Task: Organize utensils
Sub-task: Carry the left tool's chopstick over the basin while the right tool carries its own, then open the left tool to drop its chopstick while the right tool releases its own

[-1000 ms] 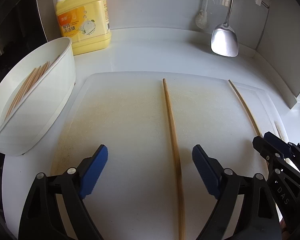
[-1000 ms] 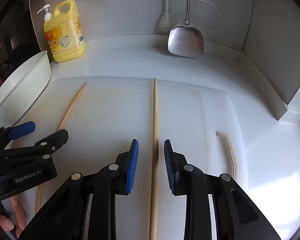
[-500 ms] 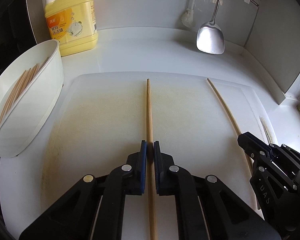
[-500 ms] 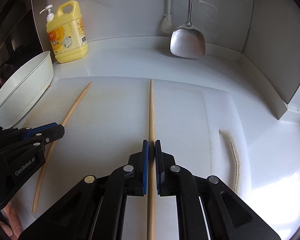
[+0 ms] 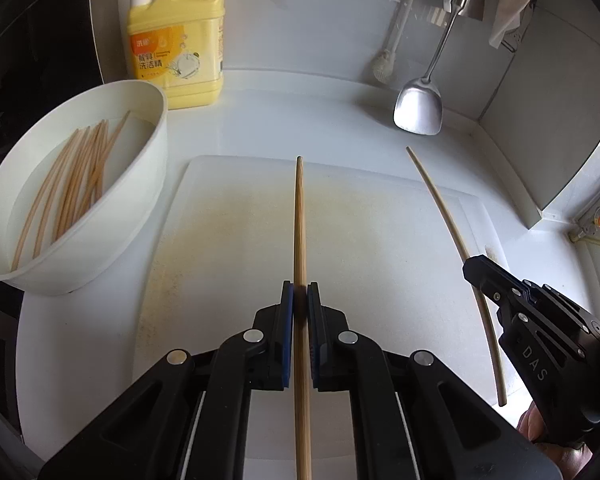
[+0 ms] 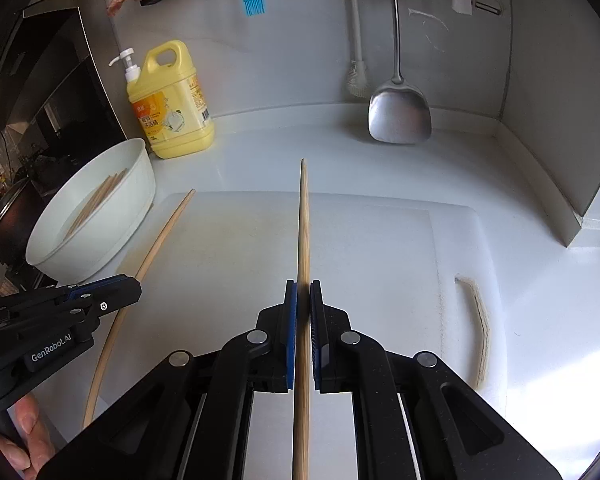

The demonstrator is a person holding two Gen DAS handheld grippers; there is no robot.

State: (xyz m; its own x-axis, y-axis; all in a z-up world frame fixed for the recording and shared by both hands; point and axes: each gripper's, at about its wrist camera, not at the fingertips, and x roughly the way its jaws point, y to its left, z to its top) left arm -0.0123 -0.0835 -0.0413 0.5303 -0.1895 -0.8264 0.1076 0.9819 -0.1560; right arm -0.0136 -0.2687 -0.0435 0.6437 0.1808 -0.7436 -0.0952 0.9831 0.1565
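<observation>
My left gripper (image 5: pixel 299 286) is shut on a wooden chopstick (image 5: pixel 300 224) that points forward above the white cutting board (image 5: pixel 228 248). My right gripper (image 6: pixel 303 285) is shut on a second chopstick (image 6: pixel 304 224), also held above the board. Each view shows the other gripper at its side: the right one in the left wrist view (image 5: pixel 469 268) with its chopstick (image 5: pixel 440 200), the left one in the right wrist view (image 6: pixel 134 285) with its chopstick (image 6: pixel 160 236). A white tub (image 5: pixel 148 184) at the left holds several chopsticks (image 5: pixel 72 184) and also shows in the right wrist view (image 6: pixel 112 216).
A yellow detergent bottle (image 5: pixel 176 40) stands behind the tub. A steel spatula (image 5: pixel 418 106) and a brush (image 5: pixel 384 66) hang on the back wall. A wall panel (image 6: pixel 560 120) closes the right side. The board has a handle slot (image 6: pixel 476 320) at its right end.
Both grippers closed on their chopsticks and have since lifted them off the board, tips now raised. The left view shifted so the tub's inside shows.
</observation>
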